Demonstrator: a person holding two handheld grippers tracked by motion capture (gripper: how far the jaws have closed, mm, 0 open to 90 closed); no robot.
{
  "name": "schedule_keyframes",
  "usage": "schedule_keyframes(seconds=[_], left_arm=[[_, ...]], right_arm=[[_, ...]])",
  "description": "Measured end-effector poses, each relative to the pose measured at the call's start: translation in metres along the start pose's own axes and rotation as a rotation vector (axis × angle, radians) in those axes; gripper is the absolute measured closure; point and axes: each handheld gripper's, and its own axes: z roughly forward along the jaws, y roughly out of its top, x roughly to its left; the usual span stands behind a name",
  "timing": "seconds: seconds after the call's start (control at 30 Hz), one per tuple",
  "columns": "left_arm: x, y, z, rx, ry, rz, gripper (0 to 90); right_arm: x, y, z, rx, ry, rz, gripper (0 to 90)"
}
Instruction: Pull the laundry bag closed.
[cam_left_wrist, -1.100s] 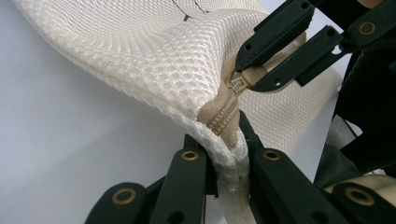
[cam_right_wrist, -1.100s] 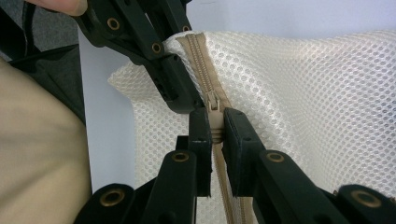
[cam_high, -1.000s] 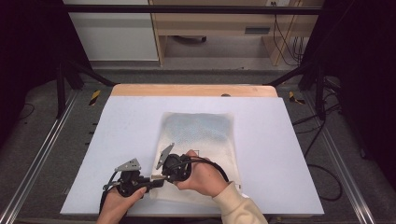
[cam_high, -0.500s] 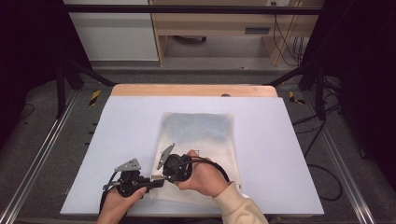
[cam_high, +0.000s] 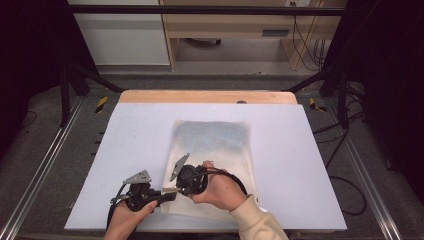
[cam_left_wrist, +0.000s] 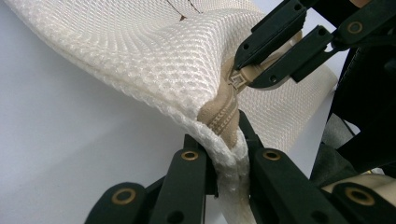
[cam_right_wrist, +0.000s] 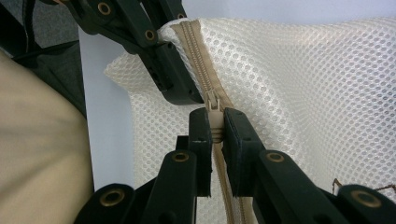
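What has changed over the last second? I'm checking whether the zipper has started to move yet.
Nothing visibly changed. The left gripper stays clamped on the corner of the mesh laundry bag at the zipper's end, the right gripper stays shut on the zipper pull, and the bag lies in the same spot on the table.

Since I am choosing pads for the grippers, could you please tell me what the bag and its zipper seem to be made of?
The bag looks like soft cream mesh fabric, probably synthetic: it shows a regular honeycomb of small holes and bends limply where held. The zipper seems to have a woven tan tape with fine matching teeth, likely plastic, matte. Its pull tab looks tan and dull too, perhaps plastic or coated metal; I cannot tell which.
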Motion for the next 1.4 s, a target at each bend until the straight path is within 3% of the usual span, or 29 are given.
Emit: schedule_keyframes(seconds=[1.4], left_arm=[[-0.001, 0.000, 0.000, -0.007, -0.014, -0.005, 85.1]], right_arm=[[-0.006, -0.012, -0.007, 0.009, -0.003, 0.022, 82.0]])
